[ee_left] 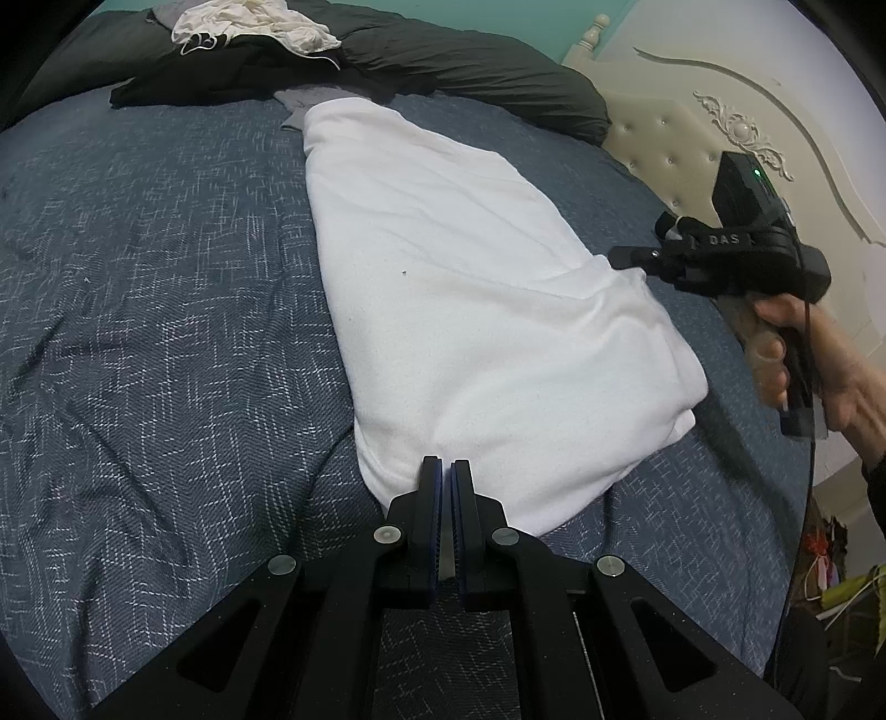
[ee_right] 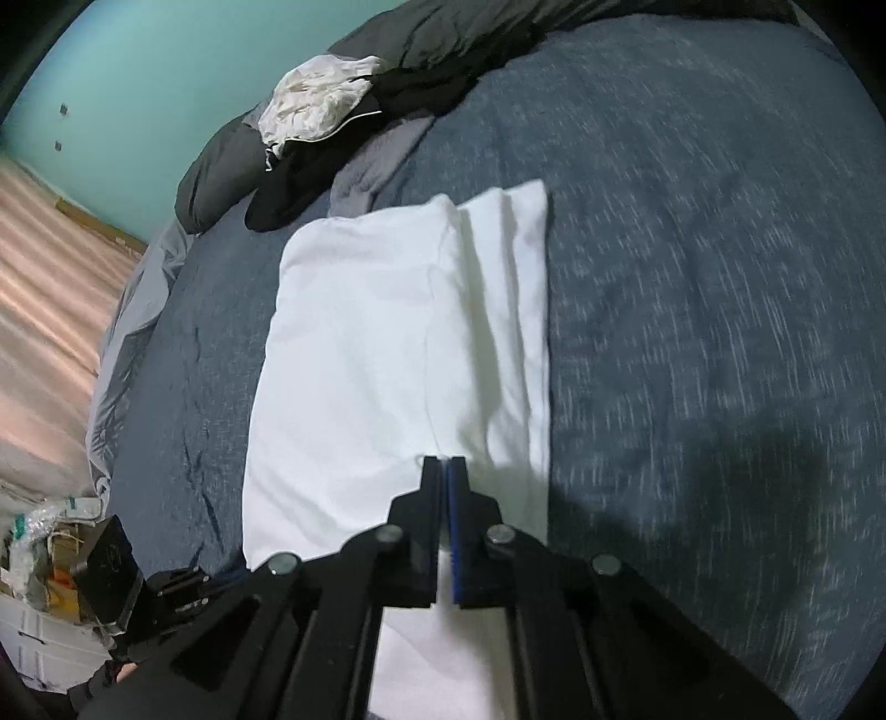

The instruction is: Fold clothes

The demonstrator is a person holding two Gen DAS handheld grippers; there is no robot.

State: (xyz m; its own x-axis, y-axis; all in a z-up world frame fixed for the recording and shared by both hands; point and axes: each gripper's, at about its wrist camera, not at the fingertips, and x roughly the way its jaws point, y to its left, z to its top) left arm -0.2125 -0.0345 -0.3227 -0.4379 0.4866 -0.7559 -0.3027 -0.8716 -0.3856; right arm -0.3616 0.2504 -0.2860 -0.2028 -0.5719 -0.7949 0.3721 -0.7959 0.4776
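A white folded garment (ee_left: 459, 310) lies lengthwise on the blue bedspread (ee_left: 155, 310). My left gripper (ee_left: 446, 471) is shut at the garment's near edge, and a pale strip of cloth shows between its fingers. My right gripper (ee_left: 626, 256), held by a hand, is shut at the garment's right edge, where a layer rises to its tip. In the right wrist view the right gripper (ee_right: 444, 465) stays shut low over the white garment (ee_right: 376, 343), which runs on under its body. A stepped fold (ee_right: 515, 310) shows along that side.
A pile of black and cream clothes (ee_left: 249, 50) and a dark grey duvet (ee_left: 487, 66) lie at the far end of the bed. A cream headboard (ee_left: 720, 155) stands to the right. Wooden floor (ee_right: 44, 277) and clutter (ee_right: 44, 554) lie beyond the bed's left edge.
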